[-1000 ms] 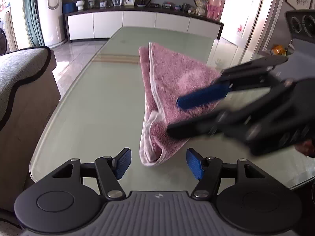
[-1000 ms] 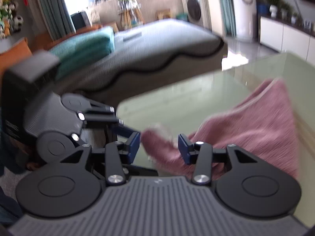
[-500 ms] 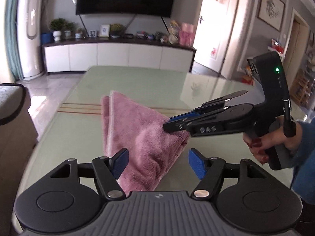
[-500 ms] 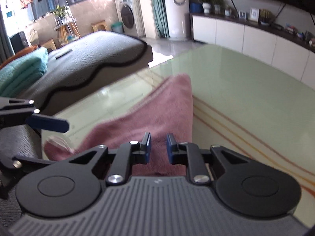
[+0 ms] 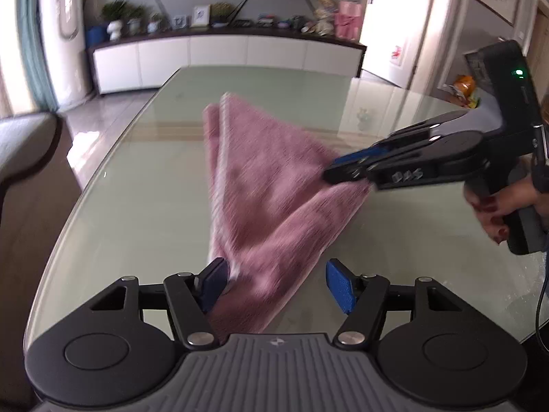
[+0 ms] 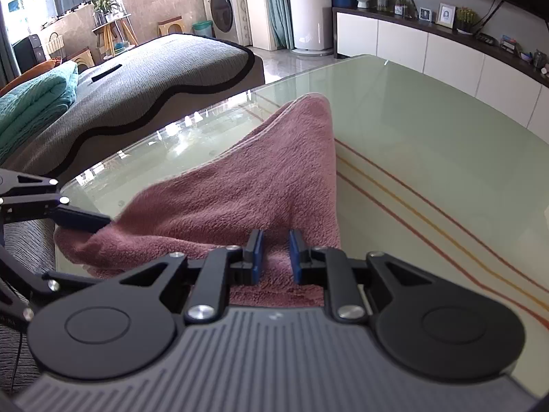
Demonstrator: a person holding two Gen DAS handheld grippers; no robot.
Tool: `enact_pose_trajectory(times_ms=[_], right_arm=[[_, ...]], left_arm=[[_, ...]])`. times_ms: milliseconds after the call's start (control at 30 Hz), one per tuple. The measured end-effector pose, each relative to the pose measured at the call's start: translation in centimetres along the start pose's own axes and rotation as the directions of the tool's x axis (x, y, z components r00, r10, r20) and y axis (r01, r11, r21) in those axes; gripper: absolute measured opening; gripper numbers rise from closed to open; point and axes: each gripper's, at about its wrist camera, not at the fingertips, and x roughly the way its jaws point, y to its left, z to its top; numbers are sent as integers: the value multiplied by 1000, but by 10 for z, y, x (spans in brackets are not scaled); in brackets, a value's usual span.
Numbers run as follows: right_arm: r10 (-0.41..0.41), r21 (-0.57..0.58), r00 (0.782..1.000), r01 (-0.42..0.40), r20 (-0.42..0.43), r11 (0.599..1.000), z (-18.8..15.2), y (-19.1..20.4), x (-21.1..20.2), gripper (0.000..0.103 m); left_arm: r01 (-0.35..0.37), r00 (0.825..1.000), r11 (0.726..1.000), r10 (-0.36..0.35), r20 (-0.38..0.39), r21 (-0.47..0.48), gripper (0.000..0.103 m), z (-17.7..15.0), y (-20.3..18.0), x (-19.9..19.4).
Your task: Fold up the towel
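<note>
A pink towel [image 5: 271, 185] lies doubled on the glass table [image 5: 137, 189], with its far end flat and its right corner raised. My right gripper [image 5: 338, 168] comes in from the right, shut on that raised corner. In the right wrist view, towel [image 6: 240, 192] fills the narrow gap of the right gripper [image 6: 276, 257]. My left gripper [image 5: 276, 285] stands open around the towel's near end, the cloth resting against its left finger. One blue finger [image 6: 82, 221] of it touches the towel's left end in the right wrist view.
A grey sofa [image 6: 137, 79] stands close along the table's left edge. A white TV cabinet [image 5: 223, 51] runs behind the far end. A person's hand [image 5: 494, 213] holds the right gripper's handle. Orange stripes [image 6: 429, 206] cross the tabletop.
My right gripper went from open to shut on the towel's corner and lifted it to the right. My left gripper stayed open and moved in around the towel's near end.
</note>
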Motion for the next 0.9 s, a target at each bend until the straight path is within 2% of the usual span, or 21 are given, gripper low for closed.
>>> enact_pose_trajectory(times_ms=[267,367,500,533,600,667,733,800,900], right_arm=[[-5,-5,1000,5,3,1000,-1,1,0,17],[-5,-7,1000,5,2,1000,-1,1,0,18],[-7,-9,1000,7,1,1000,-1,1,0,18],[-7,-10,1000,7,1,1000,-1,1,-1,18],[-8,-11,1000,8,1,1000,-1,1,-1,18],[-3,-9,1000,3,1,1000,0,1,-1,18],[-2,-9,1000,2,2,1000,0,1,-1,18],[-1,-10,1000,1,3,1000,0,1,-1,18],[0,-10,1000,0,2,1000,0,0,-1,18]], left_arm=[[66,995,991,-57,77,-117,67,-3,28,-40],[85,990,987,-68,126,-134,69,6,29,-47],[23,993,989,-6,117,-143,67,11,25,-41],[6,995,989,9,99,-150,65,10,25,-36],[-28,999,986,34,34,-164,41,5,27,-25],[-51,999,983,50,-11,-175,31,-2,30,-18],[-67,998,980,63,-24,-187,30,-8,32,-17],[-101,995,979,96,-36,-178,17,-11,32,-18],[-142,989,975,134,-59,-169,14,-15,34,-18]])
